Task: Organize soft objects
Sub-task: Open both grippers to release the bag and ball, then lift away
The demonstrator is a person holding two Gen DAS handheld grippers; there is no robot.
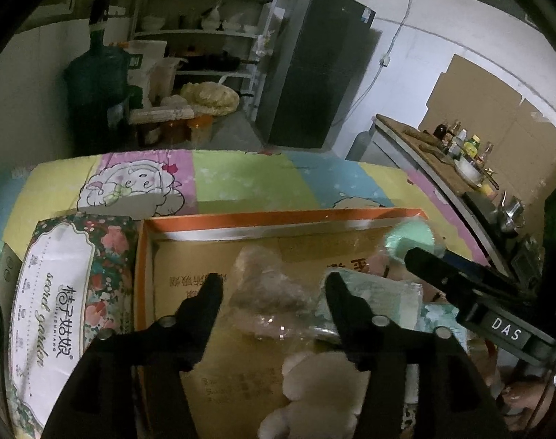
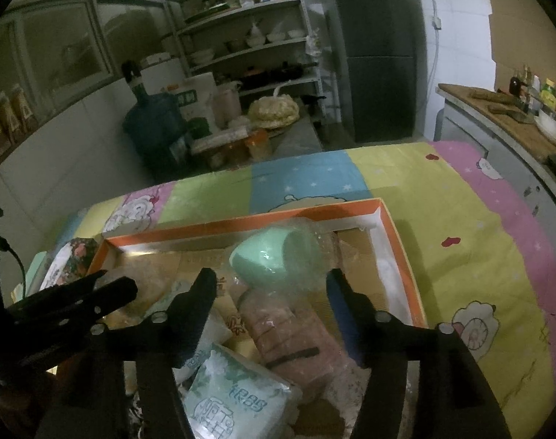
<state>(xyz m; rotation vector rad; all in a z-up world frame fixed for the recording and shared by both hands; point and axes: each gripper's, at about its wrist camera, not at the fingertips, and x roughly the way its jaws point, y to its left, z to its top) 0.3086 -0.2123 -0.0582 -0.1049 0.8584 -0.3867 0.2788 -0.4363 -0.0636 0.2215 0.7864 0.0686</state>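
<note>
1. Looks like a drop-off step: both are hovering over the orange-rimmed box [image 2: 395, 241] on the cartoon-print surface [image 2: 461, 197]. The left gripper [image 1: 272, 285] and right gripper [image 2: 270, 280] are both spread wide, pinching nothing.
2. Inside the box: a mint-green bagged roll [image 2: 263, 259] at the far end, a pinkish bagged bundle [image 2: 289, 333] nearer, a tissue pack [image 2: 234, 402] nearest, plus a clear-wrapped item [image 1: 267, 285] and a cream plush toy [image 1: 314, 384].
3. A floral tissue box [image 1: 58, 307] is sitting just left of the box. I'm guessing that's next, needing a wide grip.
</note>
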